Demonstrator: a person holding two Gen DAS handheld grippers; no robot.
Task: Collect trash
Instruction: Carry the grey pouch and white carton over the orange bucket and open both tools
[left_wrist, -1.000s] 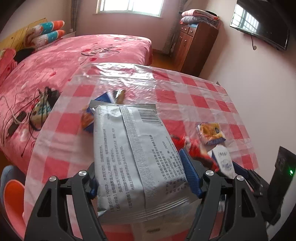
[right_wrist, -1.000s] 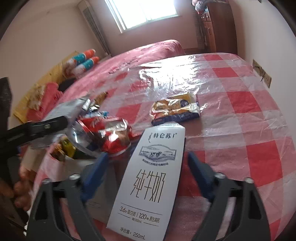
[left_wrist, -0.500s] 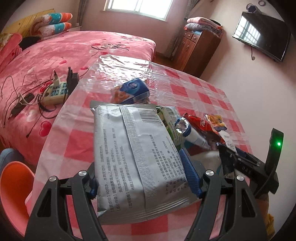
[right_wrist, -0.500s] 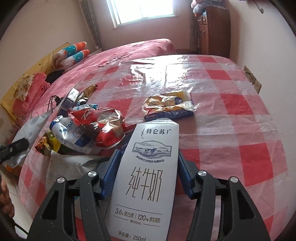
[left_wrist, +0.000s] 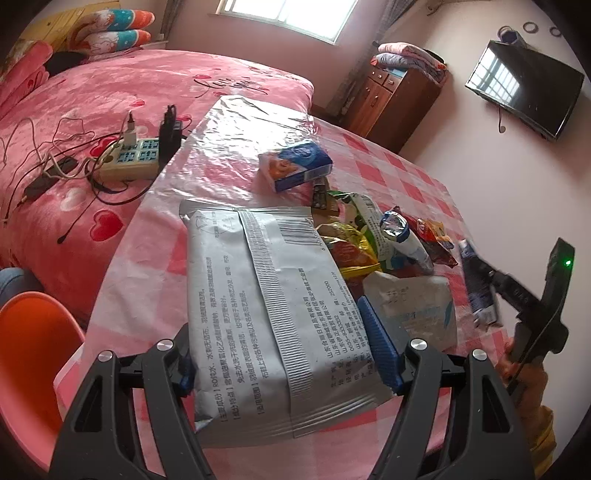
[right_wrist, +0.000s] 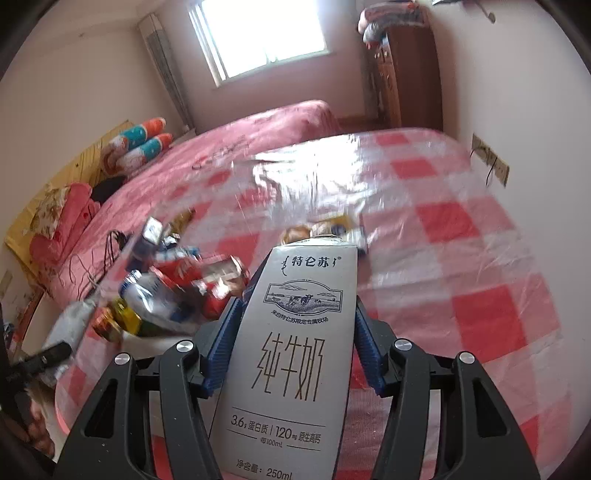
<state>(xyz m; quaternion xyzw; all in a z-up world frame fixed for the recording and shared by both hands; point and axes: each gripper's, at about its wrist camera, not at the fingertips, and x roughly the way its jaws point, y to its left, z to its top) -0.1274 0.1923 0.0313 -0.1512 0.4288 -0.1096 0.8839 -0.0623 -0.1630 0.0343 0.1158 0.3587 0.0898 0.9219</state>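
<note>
My left gripper (left_wrist: 280, 332) is shut on a large silver foil bag (left_wrist: 269, 302) and holds it above the red-checked table (left_wrist: 229, 177). My right gripper (right_wrist: 295, 317) is shut on a grey milk carton (right_wrist: 295, 350) and holds it lifted over the table (right_wrist: 461, 236). It also shows at the right of the left wrist view (left_wrist: 480, 291), blurred. A pile of wrappers (left_wrist: 373, 240) with a white pouch (left_wrist: 413, 306) lies right of the foil bag. It shows in the right wrist view (right_wrist: 177, 291) too. A blue and orange packet (left_wrist: 295, 164) lies farther back. A yellow snack packet (right_wrist: 328, 229) peeks out behind the carton.
A pink bed (left_wrist: 92, 110) with a power strip and cables (left_wrist: 125, 162) lies left of the table. An orange chair (left_wrist: 29, 343) stands at the near left. A wooden cabinet (left_wrist: 395, 99) and a wall TV (left_wrist: 524, 88) are behind.
My right gripper closed on the milk carton and lifted it. My left gripper has drawn back and swung left with the foil bag, so more of the table and bed shows.
</note>
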